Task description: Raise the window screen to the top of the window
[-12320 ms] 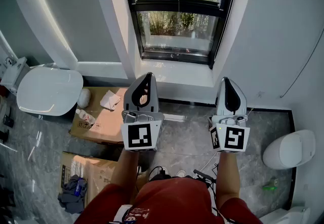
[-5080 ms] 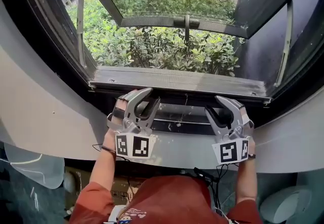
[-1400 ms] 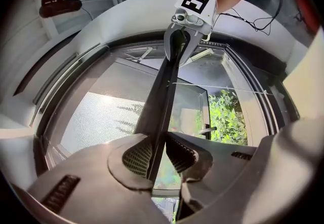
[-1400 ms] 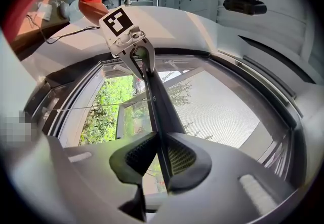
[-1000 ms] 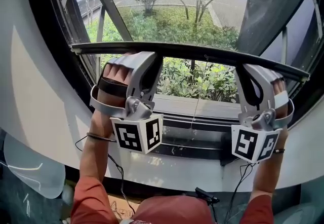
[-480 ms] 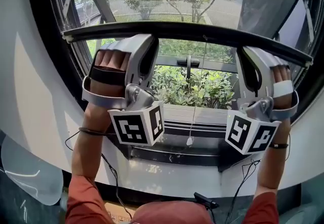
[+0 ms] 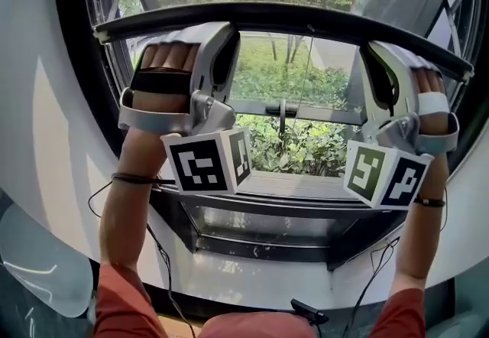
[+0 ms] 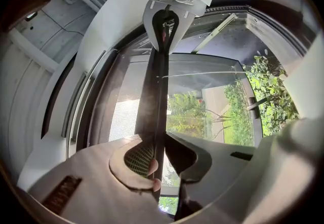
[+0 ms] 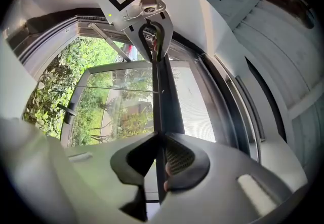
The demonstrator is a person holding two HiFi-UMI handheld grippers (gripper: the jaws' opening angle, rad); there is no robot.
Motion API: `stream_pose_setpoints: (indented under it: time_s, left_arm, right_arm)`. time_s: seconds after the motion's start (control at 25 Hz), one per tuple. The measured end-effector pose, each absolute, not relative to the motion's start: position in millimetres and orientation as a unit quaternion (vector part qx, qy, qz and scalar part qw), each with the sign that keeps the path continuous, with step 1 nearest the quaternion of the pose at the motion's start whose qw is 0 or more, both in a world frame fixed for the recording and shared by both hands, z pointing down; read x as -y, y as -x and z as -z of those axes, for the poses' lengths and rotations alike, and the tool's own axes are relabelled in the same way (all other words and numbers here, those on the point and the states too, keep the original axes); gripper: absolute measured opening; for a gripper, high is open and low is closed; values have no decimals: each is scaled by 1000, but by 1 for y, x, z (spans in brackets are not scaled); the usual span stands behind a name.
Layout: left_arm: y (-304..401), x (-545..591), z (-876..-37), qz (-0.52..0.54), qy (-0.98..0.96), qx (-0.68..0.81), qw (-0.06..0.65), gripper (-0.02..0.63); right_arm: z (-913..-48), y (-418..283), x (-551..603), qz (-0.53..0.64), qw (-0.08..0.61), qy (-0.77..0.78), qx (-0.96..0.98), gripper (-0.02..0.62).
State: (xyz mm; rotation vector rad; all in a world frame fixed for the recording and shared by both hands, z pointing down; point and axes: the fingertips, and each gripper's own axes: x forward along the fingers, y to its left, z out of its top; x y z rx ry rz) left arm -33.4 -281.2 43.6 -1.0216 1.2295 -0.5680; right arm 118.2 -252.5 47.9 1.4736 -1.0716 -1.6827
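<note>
Nearest to us, our red sleeves (image 7: pixel 114 298) and a black cable (image 7: pixel 164 268) sit at the bottom edge. Just beyond them runs the curved white sill (image 7: pixel 252 271), then the dark lower window frame (image 7: pixel 267 210). White wall closes in the opening on the left and right.

Above the sill we hold both arms up. The left gripper (image 7: pixel 223 29) has its fingers clenched on the dark bottom bar of the window screen (image 7: pixel 306 19). The left gripper view shows the bar (image 8: pixel 154 91) pinched between them. The right gripper (image 7: pixel 376 50) grasps the same bar (image 9: pixel 161 91) farther right.

The bar lies across the upper part of the opening, well above the lower frame. A thin cord (image 7: pixel 302 92) hangs from its middle. Farther out stands the handle of the open outer sash (image 7: pixel 282 111), and beyond it green shrubs (image 7: pixel 306 149) and lawn.

The mesh above the bar is faint against the trees. The top of the window is cut off, so we cannot tell how far the bar is from it. Both ends of the bar run behind the frame.
</note>
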Motion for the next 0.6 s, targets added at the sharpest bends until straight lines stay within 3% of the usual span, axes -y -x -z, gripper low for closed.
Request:
stream_pose_setpoints:
  time_s: [0.6]
  left_arm:
    - [36, 282, 46, 233, 419, -567, 669, 74]
  right_arm:
    - [45, -117, 252, 655, 329, -578, 359, 34]
